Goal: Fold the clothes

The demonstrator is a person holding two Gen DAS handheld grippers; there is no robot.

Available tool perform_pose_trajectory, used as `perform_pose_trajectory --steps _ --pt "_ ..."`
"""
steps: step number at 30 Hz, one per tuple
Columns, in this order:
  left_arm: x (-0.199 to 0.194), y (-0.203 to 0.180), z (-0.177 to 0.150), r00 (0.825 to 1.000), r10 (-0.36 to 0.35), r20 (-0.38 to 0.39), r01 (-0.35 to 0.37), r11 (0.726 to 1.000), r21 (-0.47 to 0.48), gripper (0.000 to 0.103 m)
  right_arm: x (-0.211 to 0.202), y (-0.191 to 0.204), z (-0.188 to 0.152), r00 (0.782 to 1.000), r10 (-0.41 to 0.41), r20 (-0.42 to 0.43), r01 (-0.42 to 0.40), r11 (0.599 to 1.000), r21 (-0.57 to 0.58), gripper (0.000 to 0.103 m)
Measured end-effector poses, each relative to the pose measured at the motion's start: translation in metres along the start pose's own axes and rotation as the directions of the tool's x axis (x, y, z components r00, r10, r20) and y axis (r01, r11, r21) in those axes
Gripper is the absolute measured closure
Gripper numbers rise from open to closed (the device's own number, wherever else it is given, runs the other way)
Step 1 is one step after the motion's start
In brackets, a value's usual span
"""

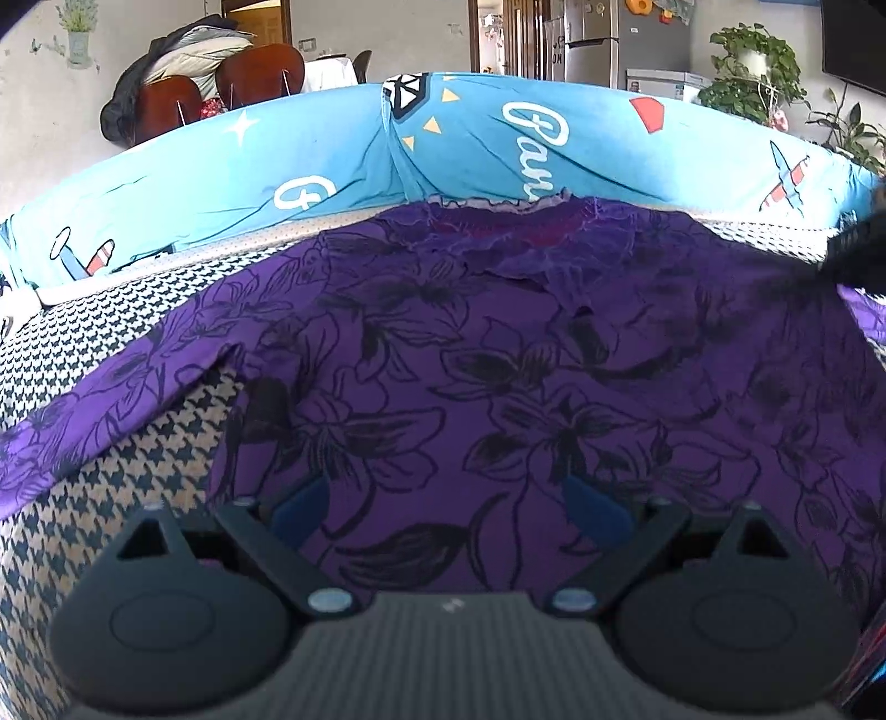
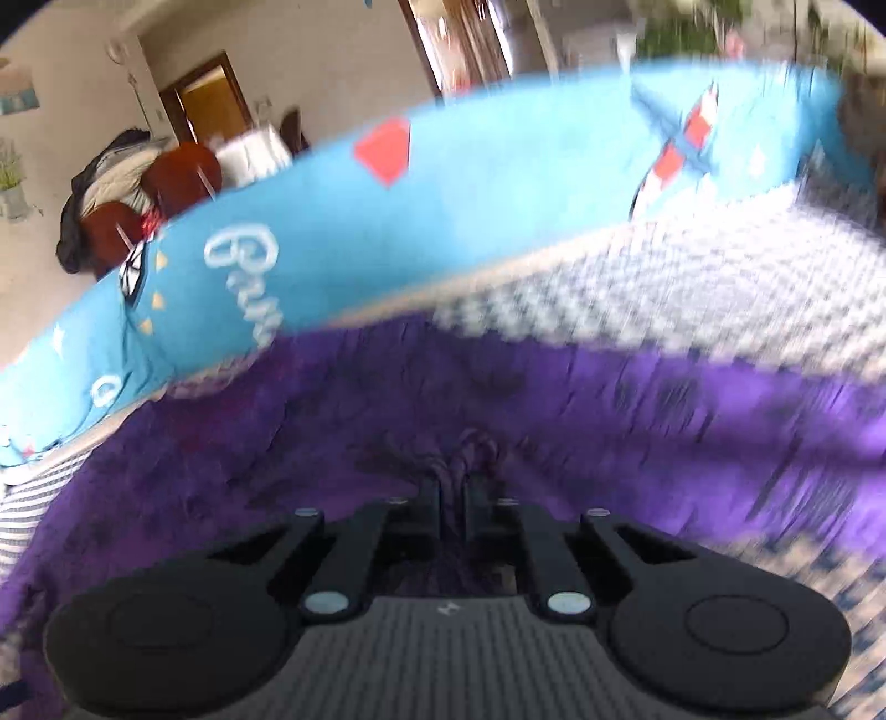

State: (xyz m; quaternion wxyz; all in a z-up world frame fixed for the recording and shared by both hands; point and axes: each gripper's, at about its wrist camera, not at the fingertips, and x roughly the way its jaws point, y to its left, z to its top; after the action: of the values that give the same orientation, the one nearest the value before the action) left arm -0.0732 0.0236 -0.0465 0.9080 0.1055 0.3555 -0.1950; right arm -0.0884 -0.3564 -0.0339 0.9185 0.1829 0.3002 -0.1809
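Note:
A purple garment with black flower outlines [image 1: 498,360] lies spread on a houndstooth-patterned surface [image 1: 99,498], its frilled collar toward the far side and one sleeve stretching left. My left gripper [image 1: 448,512] is open, its blue pads [image 1: 302,509] low over the garment's near part. My right gripper [image 2: 453,498] is shut on a bunched fold of the purple garment [image 2: 692,421]; that view is motion-blurred. The right gripper also shows as a dark blur at the right edge of the left wrist view [image 1: 858,249].
A blue cartoon-print cushion back [image 1: 332,155] runs along the far edge of the surface. Beyond it are brown chairs with piled coats [image 1: 183,83], a fridge [image 1: 609,39] and potted plants [image 1: 758,66].

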Motion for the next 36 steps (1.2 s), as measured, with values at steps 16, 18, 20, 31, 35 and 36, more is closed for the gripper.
perform_pose_trajectory --steps 16,18,20,31,35,36 --pt "-0.019 0.003 -0.024 0.999 0.004 -0.038 -0.003 1.000 0.002 0.006 -0.051 -0.031 -0.021 0.998 -0.042 -0.050 0.047 0.994 0.096 0.081" --pt "-0.021 0.004 -0.025 0.999 0.008 -0.035 -0.009 1.000 -0.001 0.006 -0.064 -0.027 -0.031 0.999 -0.024 -0.047 0.028 0.995 0.101 0.080" --pt "-0.023 0.006 -0.026 0.999 0.008 -0.035 -0.008 1.000 -0.009 0.006 -0.076 -0.021 -0.042 0.999 -0.005 -0.046 0.009 0.995 0.099 0.080" --pt "-0.032 0.010 -0.029 1.000 -0.002 -0.030 0.001 0.999 -0.033 0.004 -0.132 -0.004 -0.103 0.993 0.068 -0.094 -0.054 0.988 0.146 0.078" --pt "-0.033 0.007 -0.028 0.999 -0.010 -0.032 0.009 1.000 -0.027 0.003 -0.142 0.001 -0.126 0.985 0.051 -0.162 -0.027 0.989 0.148 0.076" --pt "-0.033 0.007 -0.028 0.999 -0.014 -0.033 0.013 1.000 -0.026 0.003 -0.144 0.002 -0.132 0.982 0.049 -0.180 -0.021 0.987 0.156 0.074"
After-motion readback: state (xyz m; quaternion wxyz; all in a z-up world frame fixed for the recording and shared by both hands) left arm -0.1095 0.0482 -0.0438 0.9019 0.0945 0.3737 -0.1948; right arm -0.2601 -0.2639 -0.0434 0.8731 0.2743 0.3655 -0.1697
